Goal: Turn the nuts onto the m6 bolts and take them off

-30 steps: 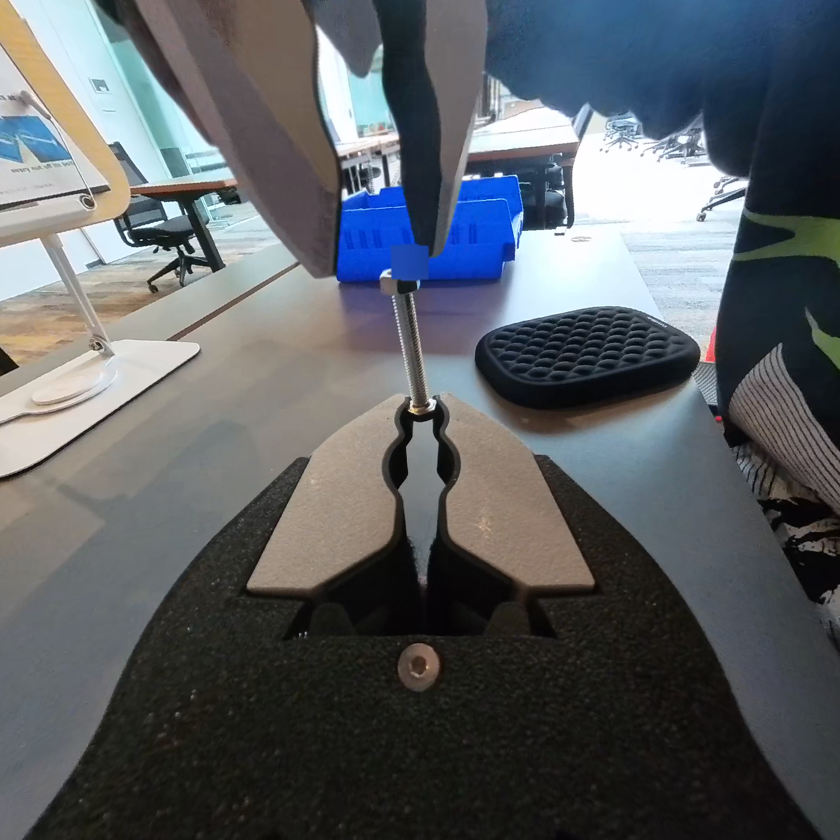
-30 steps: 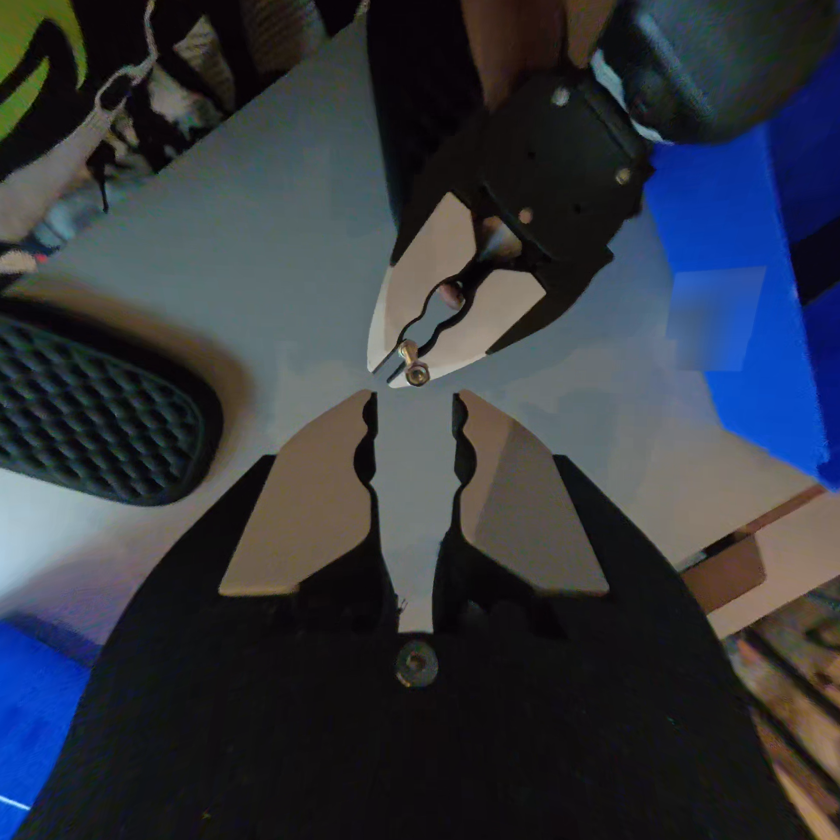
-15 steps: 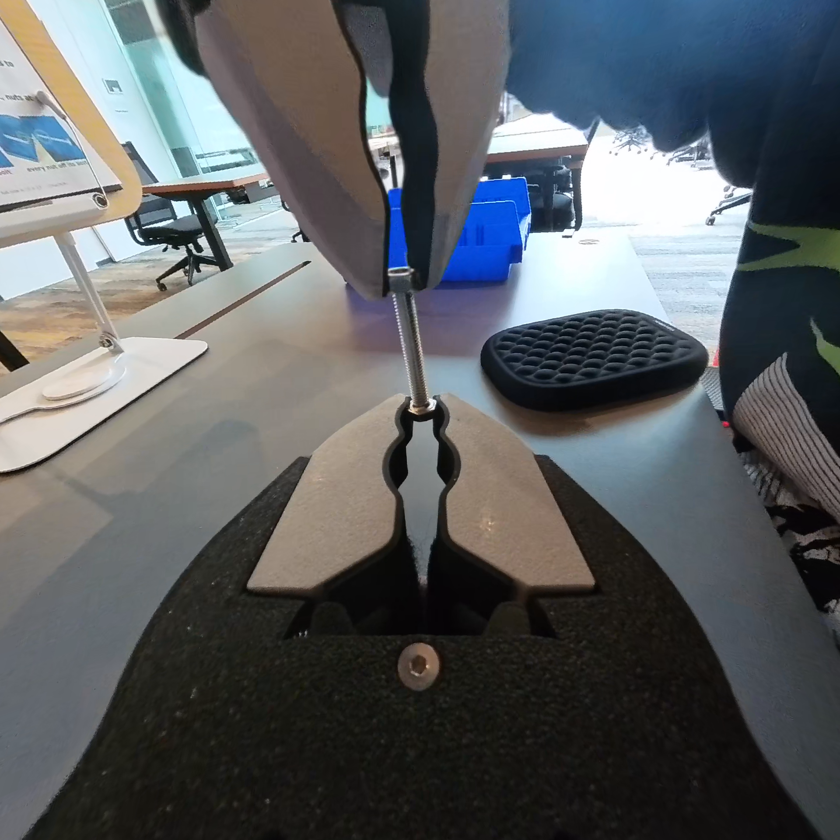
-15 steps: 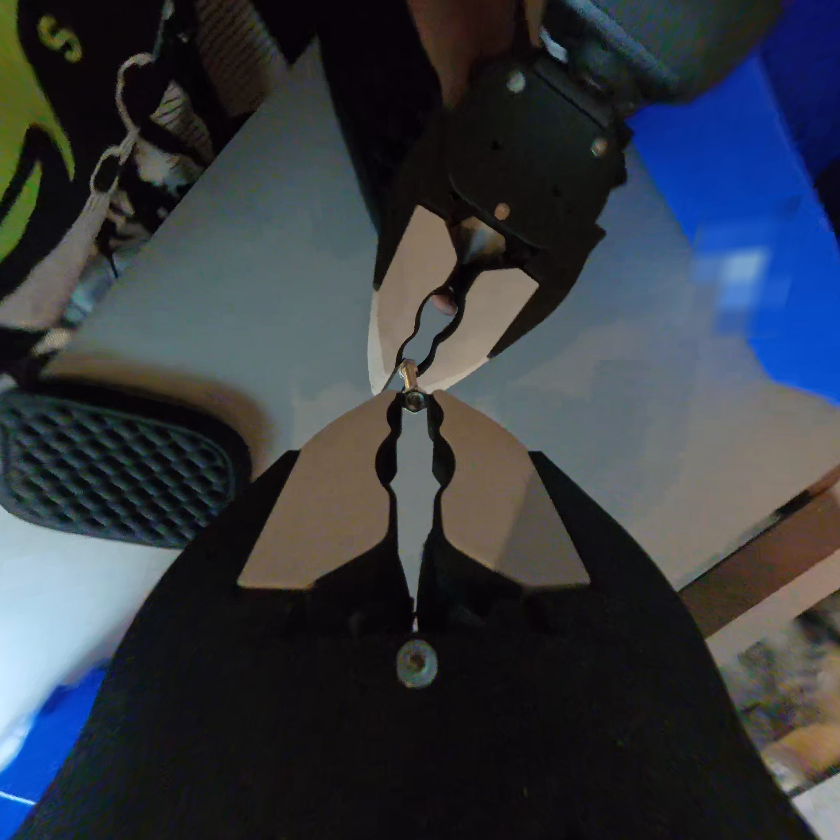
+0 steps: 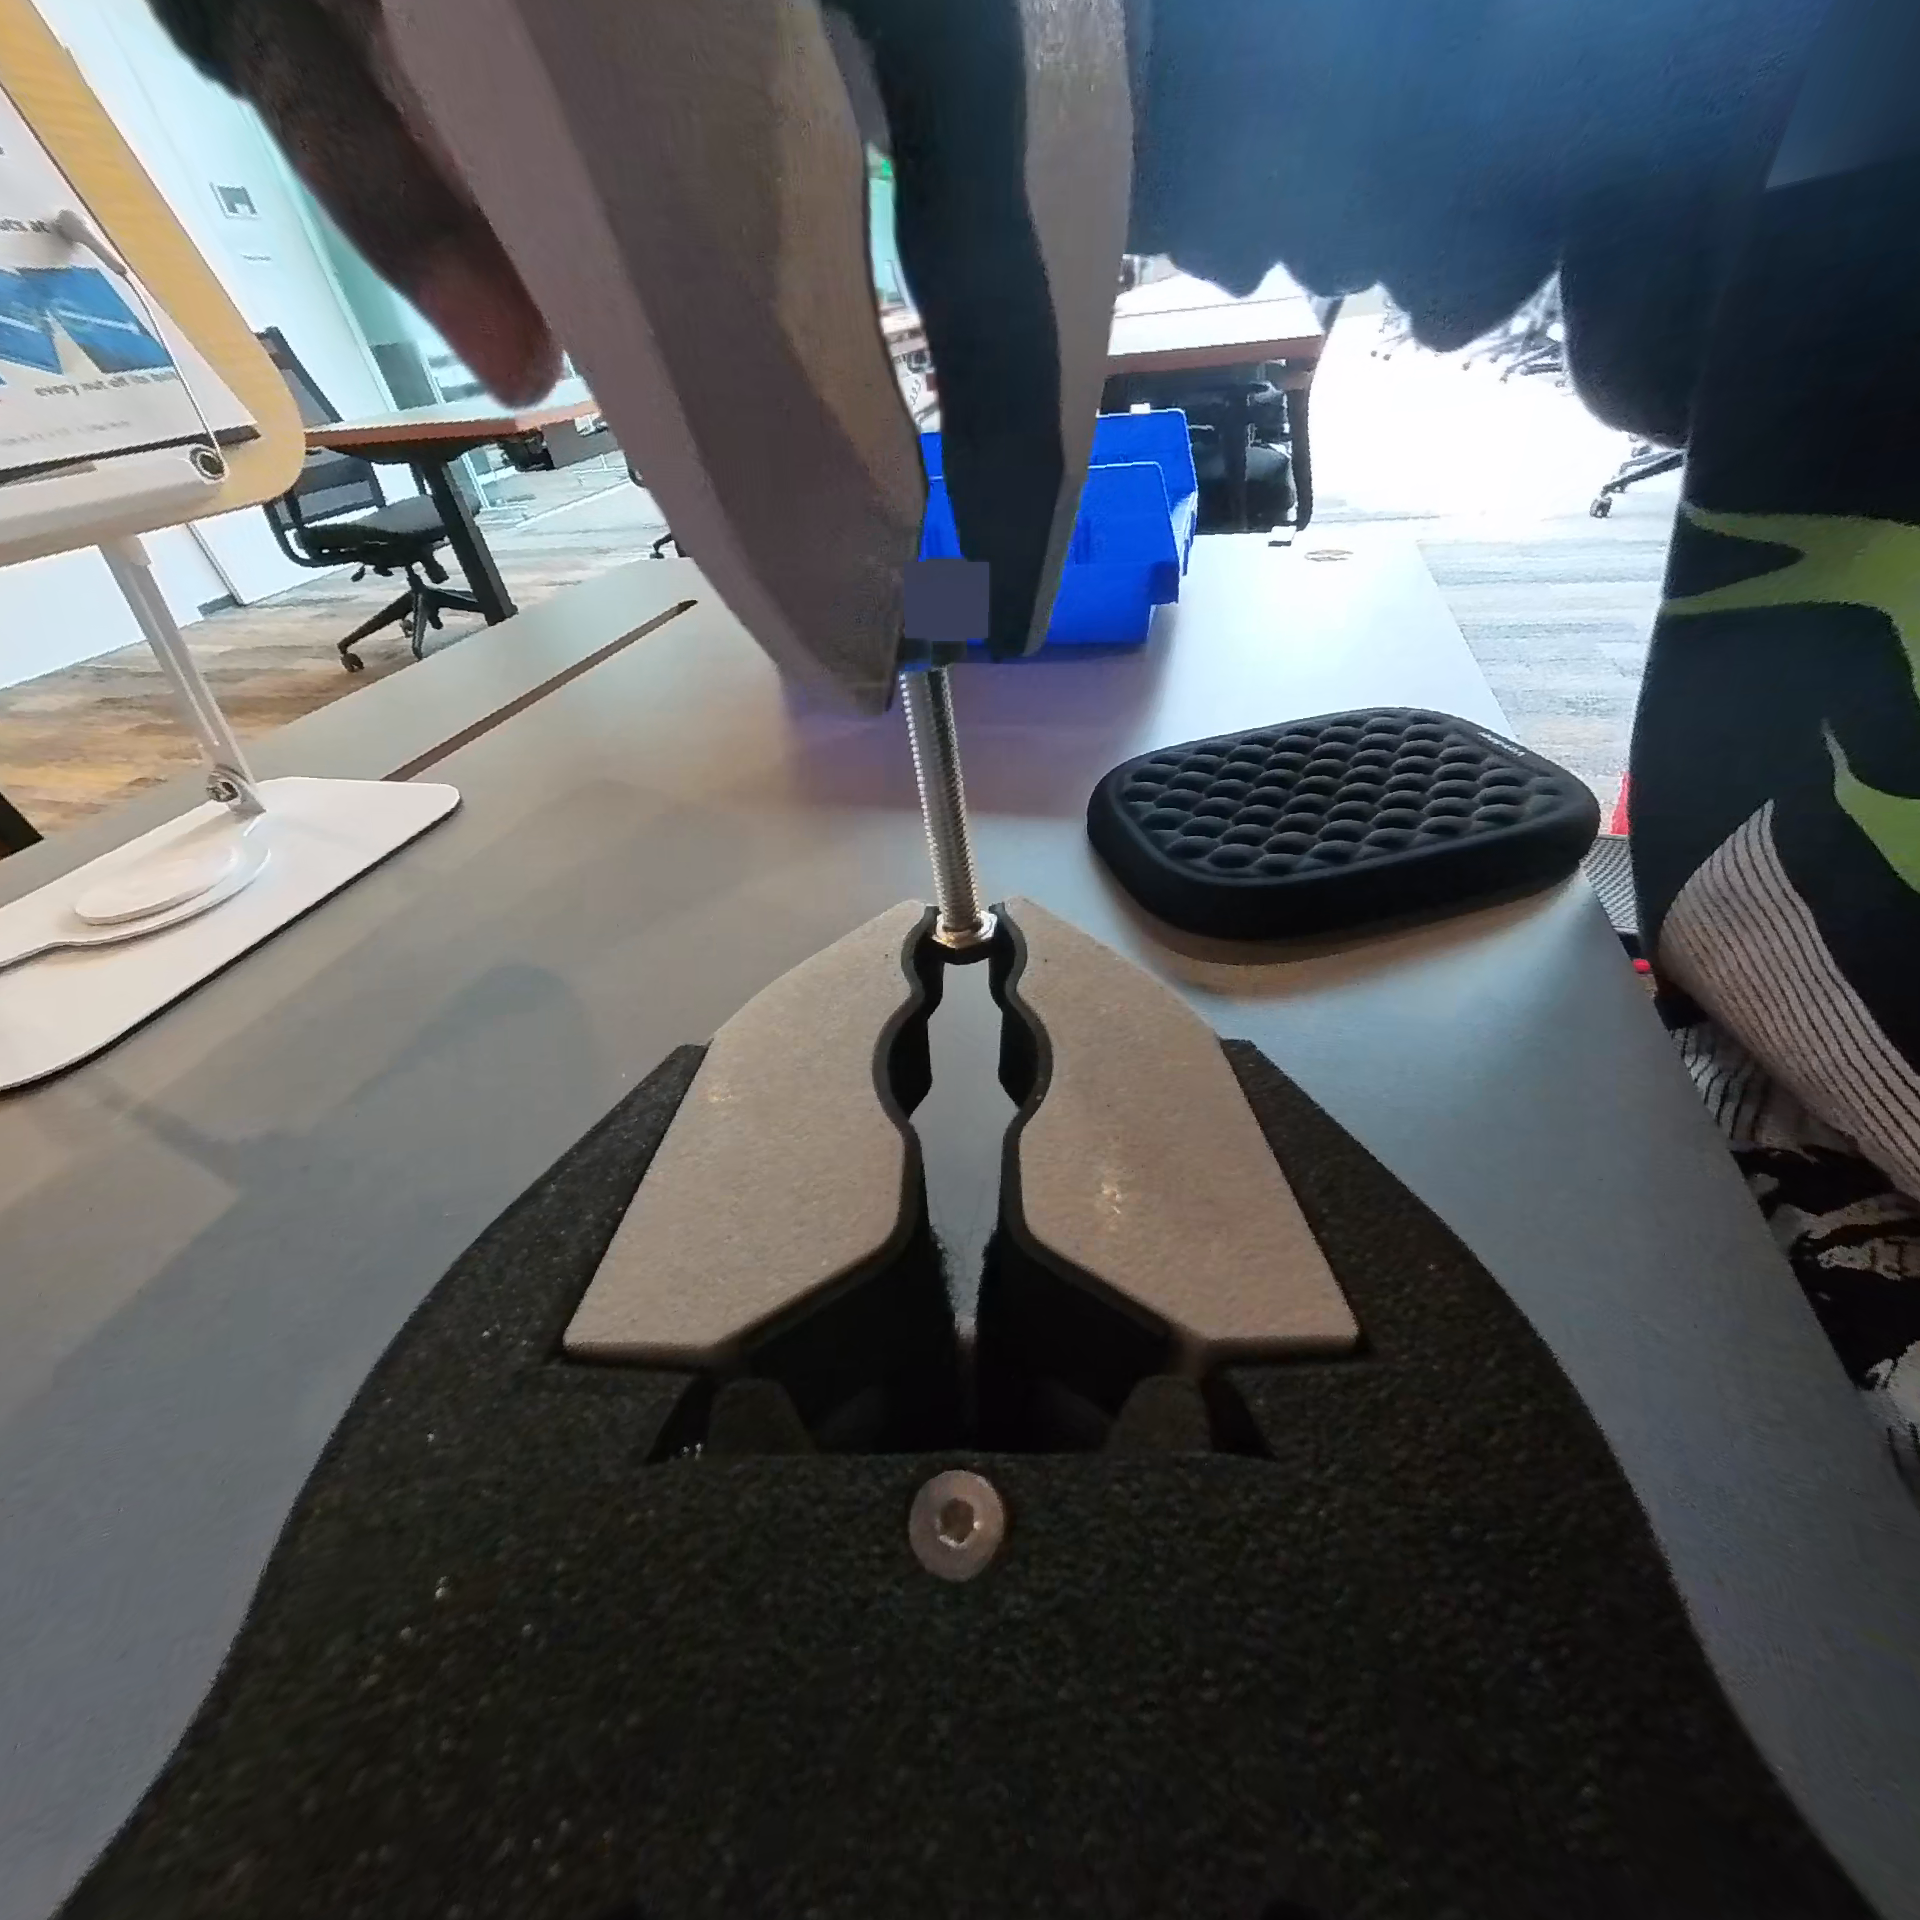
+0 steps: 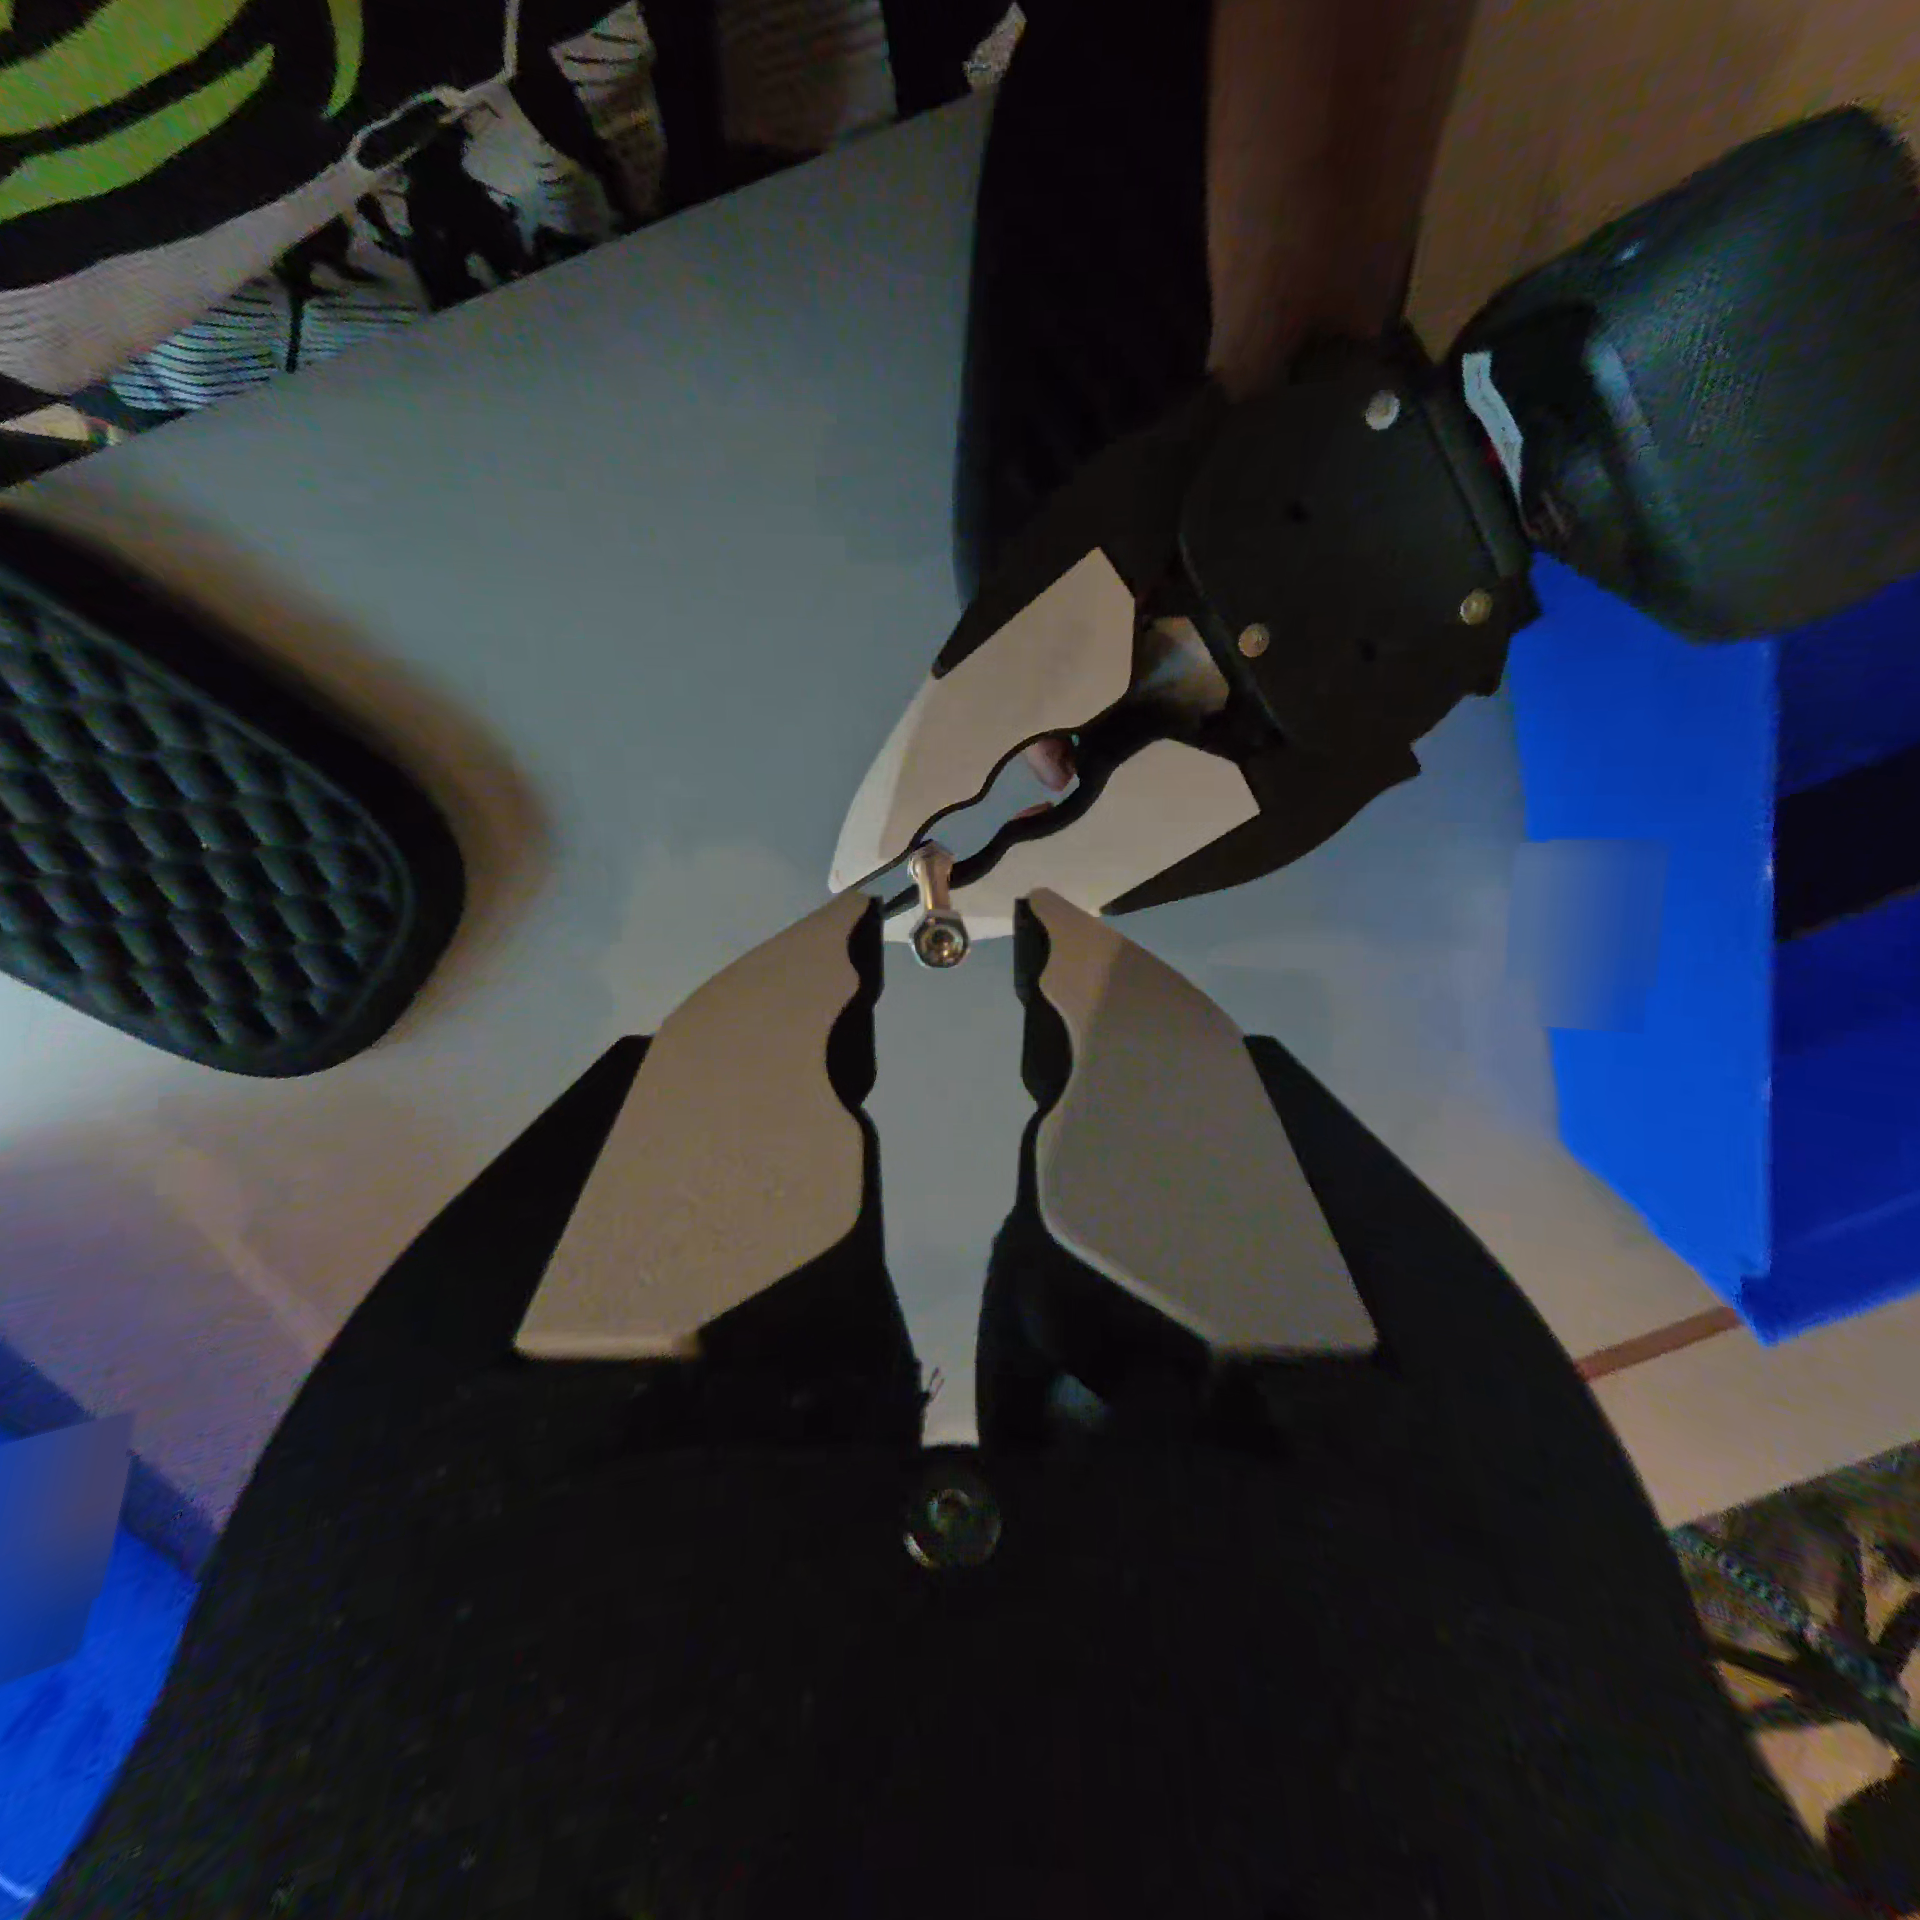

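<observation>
My left gripper (image 5: 962, 920) is shut on the lower end of a silver threaded bolt (image 5: 940, 790) and holds it upright above the grey table (image 5: 520, 935). A silver nut (image 6: 938, 943) sits on the bolt's top end. My right gripper (image 6: 948, 914) comes down from above and is open. Its fingers (image 6: 769, 1039) stand on both sides of the nut with a gap on each side. In the left wrist view the right gripper's fingers (image 5: 748, 416) hang over the bolt's top. In the right wrist view the left gripper (image 6: 914, 862) shows just beyond the nut.
A black honeycomb pad (image 5: 1340, 821) lies to the right on the table. Blue bins (image 5: 1117, 551) stand at the far edge. A white stand with a board (image 5: 156, 862) is at the left. A person's patterned clothing (image 5: 1787, 727) is at the right edge. My hands' fingertips stand some 6 cm from each other.
The right gripper came down and shut on the nut half a second ago, then opened again and now stands off it. The left gripper kept hold of the bolt.
</observation>
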